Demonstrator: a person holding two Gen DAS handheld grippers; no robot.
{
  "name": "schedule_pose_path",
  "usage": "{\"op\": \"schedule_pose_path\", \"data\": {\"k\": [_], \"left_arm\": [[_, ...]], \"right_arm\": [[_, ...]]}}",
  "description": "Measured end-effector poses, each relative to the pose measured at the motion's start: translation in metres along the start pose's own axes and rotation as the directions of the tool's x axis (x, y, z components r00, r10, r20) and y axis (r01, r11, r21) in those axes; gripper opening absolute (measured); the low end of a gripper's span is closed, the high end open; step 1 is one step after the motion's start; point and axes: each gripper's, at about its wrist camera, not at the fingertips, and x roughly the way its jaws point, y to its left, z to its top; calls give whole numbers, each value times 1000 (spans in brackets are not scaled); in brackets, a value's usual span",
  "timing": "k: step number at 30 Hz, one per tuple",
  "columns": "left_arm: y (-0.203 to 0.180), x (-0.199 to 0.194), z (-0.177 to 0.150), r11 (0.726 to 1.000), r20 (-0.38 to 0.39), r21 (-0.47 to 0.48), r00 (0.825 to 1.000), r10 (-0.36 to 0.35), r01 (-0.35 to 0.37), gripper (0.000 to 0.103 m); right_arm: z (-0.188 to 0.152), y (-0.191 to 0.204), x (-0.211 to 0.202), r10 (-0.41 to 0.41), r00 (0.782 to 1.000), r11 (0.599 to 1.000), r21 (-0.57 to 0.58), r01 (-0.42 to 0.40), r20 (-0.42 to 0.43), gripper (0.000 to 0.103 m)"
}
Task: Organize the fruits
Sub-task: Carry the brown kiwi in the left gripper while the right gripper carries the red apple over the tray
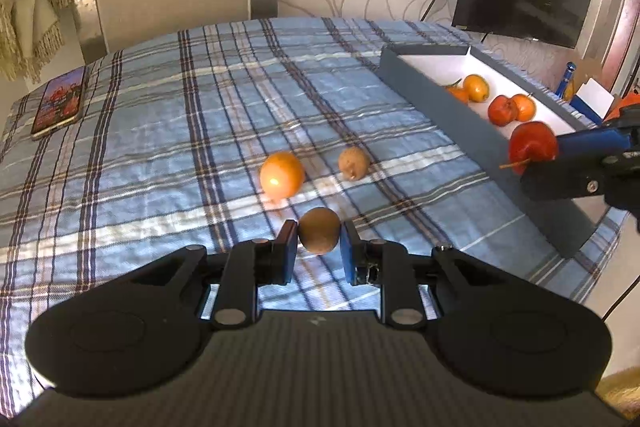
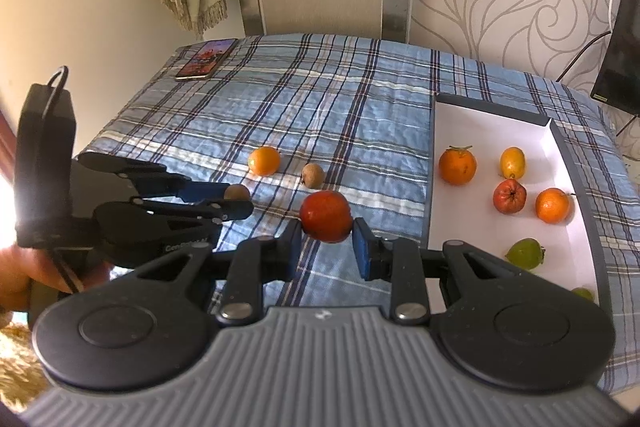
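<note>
While the left gripper (image 1: 319, 241) clasps a brown fruit (image 1: 319, 235), the right gripper (image 2: 327, 239) grips a red fruit (image 2: 326, 215).

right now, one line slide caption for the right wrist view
Right claw grips a round red fruit above the blue plaid tablecloth, beside the white-lined grey tray.

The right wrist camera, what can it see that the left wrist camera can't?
Only the right wrist view shows the green fruit in the tray and the person's hand. Only the left wrist view shows the blue bottle behind the tray. Both show the brown fruit in the left tongs, the red fruit in the right tongs, and the phone.
</note>
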Motion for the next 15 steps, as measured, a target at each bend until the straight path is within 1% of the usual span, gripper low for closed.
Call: {"op": "schedule_pose_path", "data": {"k": [5,15], "left_arm": [[-8,-9,8,1000,23,6,1000,-14,14,27],[-10,-18,14,1000,34,-17,999,-11,12,27]], "right_arm": [[-1,-3,-5,2,1000,1000,3,-2,10,31],[-1,-4,-14,11,999,1000,6,-11,31,31]]}}
